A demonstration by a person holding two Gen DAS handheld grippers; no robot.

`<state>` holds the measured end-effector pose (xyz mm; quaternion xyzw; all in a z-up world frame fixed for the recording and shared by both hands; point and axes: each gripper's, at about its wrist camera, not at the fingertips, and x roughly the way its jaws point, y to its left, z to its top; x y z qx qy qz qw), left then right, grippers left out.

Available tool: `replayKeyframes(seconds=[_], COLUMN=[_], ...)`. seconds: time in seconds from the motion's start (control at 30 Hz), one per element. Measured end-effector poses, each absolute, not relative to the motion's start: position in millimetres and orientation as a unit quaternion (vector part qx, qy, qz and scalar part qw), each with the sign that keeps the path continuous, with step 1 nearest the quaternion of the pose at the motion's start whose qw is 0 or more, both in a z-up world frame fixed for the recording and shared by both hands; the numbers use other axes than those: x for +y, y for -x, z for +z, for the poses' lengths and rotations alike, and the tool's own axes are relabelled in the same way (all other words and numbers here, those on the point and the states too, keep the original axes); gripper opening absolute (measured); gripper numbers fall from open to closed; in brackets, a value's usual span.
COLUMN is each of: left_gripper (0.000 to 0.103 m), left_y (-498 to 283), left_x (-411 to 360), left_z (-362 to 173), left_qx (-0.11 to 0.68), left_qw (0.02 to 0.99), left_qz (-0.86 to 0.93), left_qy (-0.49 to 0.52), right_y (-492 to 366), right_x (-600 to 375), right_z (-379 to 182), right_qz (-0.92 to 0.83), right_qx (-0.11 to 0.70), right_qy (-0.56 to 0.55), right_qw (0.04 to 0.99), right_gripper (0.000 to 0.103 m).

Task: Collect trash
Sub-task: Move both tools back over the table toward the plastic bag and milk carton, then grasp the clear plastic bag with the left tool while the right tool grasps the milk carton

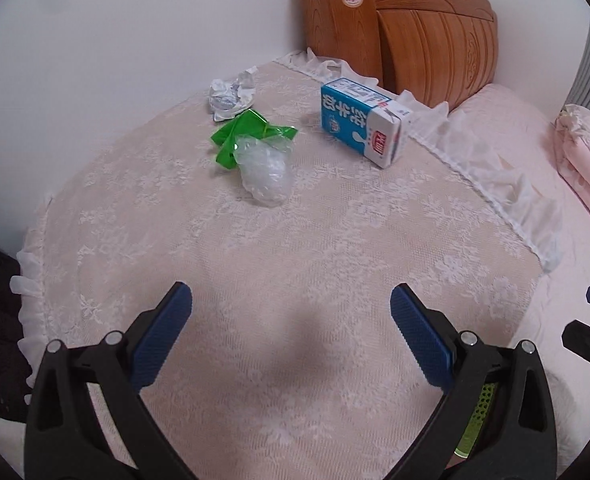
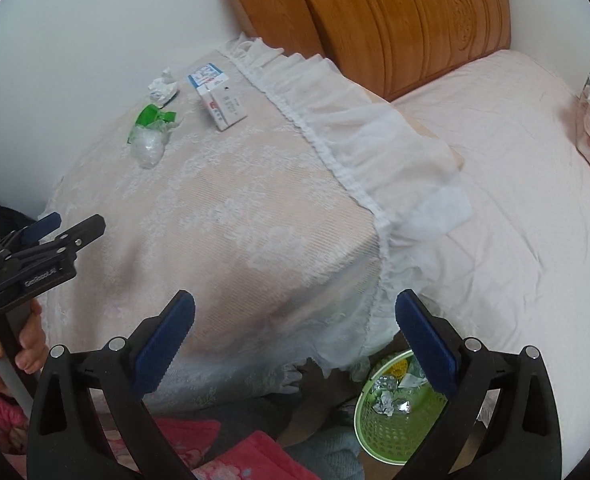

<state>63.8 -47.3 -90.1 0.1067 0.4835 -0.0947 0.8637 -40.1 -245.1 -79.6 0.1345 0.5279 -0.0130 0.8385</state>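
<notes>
Both claws are hanging wide open and holding nothing: the left gripper (image 1: 291, 300) over the lace table (image 1: 335, 248), the right gripper (image 2: 295, 312) above the green basket (image 2: 375, 432) at 5 o'clock. Trash is waiting at 12 o'clock: a clear wrapper (image 1: 265, 172), a paper ball (image 1: 231, 94) and a milk carton (image 1: 361, 122). I think picking is starting, and next the left claw needs reaching forward

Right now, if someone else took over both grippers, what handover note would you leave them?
Left gripper: open, empty, hovering over the lace-covered table.
Right gripper: open, empty, above the table's near corner.
On the table, far side: crumpled paper, green wrapper, clear plastic bag overlapping the wrapper, milk carton lying on its side.
Green basket sits on the floor below the table corner, already holding some crumpled foil and paper.
Left to do: all four table items go into the basket.
</notes>
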Motion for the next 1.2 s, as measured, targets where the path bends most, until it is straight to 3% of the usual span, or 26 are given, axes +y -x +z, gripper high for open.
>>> replayKeyframes(seconds=[0.37,0.6,0.7,0.77,0.83,0.93,1.2], left_gripper=[0.095,0.093,0.076,0.056,0.043,0.038,0.037], left_y=[-177,-204,-207,-210,-212,-210,-187], left_x=[-57,-50,-54,-56,-56,-50,-26], left_z=[-157,-170,-168,-166,-165,-161,-135], left_qx=[0.525,0.528,0.521,0.519,0.522,0.524,0.516], left_qw=[0.844,0.846,0.85,0.851,0.849,0.848,0.853], left_qz=[-0.072,-0.058,-0.066,-0.072,-0.078,-0.085,-0.08], left_qy=[-0.083,-0.042,-0.042,-0.041,-0.032,-0.019,-0.011], right_y=[-55,-82,-93,-98,-105,-123,-189], right_x=[-218,-213,-212,-211,-209,-204,-178], right_z=[-78,-84,-88,-90,-92,-94,-112], right_qz=[-0.012,-0.003,-0.003,0.002,0.009,0.027,0.029], right_qx=[0.509,0.513,0.514,0.514,0.514,0.514,0.516], right_qy=[-0.099,-0.104,-0.104,-0.101,-0.091,-0.063,0.033], right_qw=[0.855,0.852,0.851,0.852,0.853,0.855,0.856], right_gripper=[0.1,0.1,0.1,0.1,0.1,0.1,0.1])
